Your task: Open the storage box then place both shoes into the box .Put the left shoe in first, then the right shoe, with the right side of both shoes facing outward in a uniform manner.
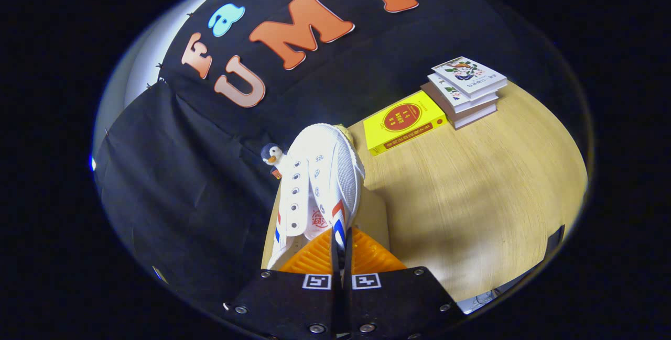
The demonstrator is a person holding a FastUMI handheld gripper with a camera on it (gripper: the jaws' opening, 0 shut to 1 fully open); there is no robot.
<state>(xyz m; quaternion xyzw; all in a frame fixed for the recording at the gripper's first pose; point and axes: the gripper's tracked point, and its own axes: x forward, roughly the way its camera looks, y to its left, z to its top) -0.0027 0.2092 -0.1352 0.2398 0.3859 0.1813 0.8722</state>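
A white canvas shoe with red and blue stripes hangs in the air over the wooden table, toe pointing away from me. My gripper is shut on the shoe's side wall near the heel opening, its orange fingers pressed almost together on the fabric. The shoe's laces side faces left, toward the black cloth wall.
A yellow book lies flat beyond the shoe, with a stack of three books behind it near the table's far edge. A small penguin toy stands by the wall, just left of the shoe.
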